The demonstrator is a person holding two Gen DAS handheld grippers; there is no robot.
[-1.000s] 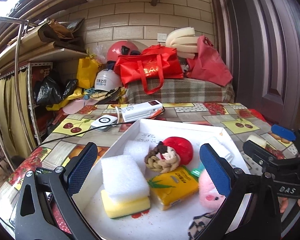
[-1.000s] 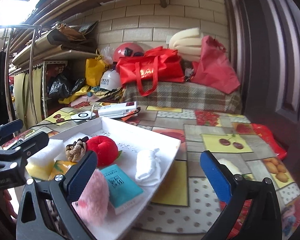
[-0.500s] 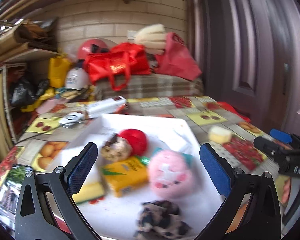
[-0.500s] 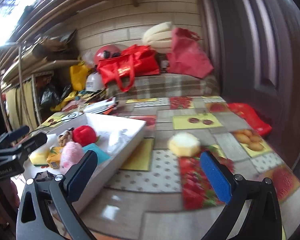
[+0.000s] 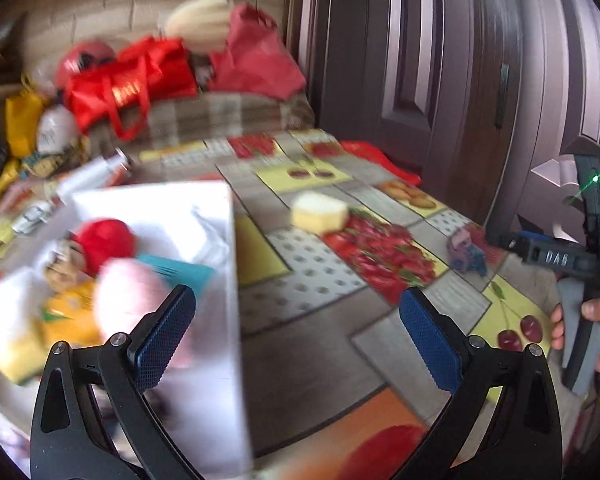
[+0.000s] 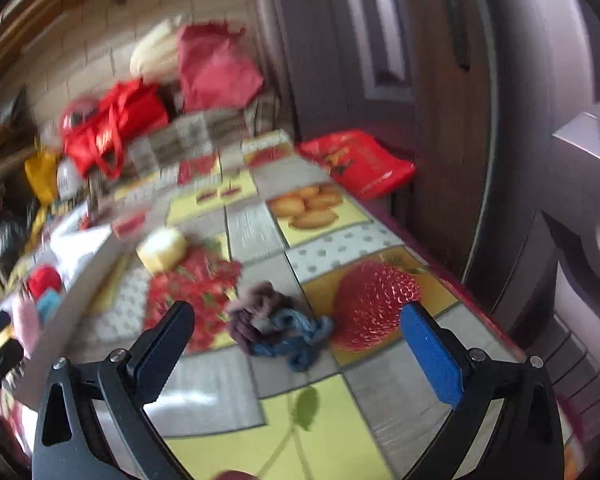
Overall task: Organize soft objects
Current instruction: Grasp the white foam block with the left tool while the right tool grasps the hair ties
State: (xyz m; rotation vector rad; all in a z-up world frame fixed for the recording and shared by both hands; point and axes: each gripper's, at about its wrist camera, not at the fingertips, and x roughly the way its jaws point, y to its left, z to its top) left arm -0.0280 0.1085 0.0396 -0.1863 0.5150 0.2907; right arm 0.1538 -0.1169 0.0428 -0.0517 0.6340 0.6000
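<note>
A white tray (image 5: 220, 248) holds a red ball (image 5: 104, 240), a pink plush (image 5: 128, 296), a teal packet (image 5: 180, 274), a yellow packet (image 5: 70, 316) and a white cloth (image 5: 208, 240). A pale yellow sponge (image 5: 319, 213) lies on the tablecloth right of the tray; it also shows in the right wrist view (image 6: 162, 249). A purple and blue cloth bundle (image 6: 278, 326) lies just ahead of my open, empty right gripper (image 6: 298, 344); it also shows in the left wrist view (image 5: 466, 251). My left gripper (image 5: 296, 336) is open and empty over the tray's right edge.
A dark door (image 6: 440, 80) stands close on the right. A red plastic bag (image 6: 358, 162) lies at the table's far right edge. Red bags (image 5: 136, 80) and helmets pile on a plaid-covered bench behind. Both views are blurred.
Both grippers have swung to the right. The tray has slid to the left in both views. The cloth bundle has come into view in front of the right gripper.
</note>
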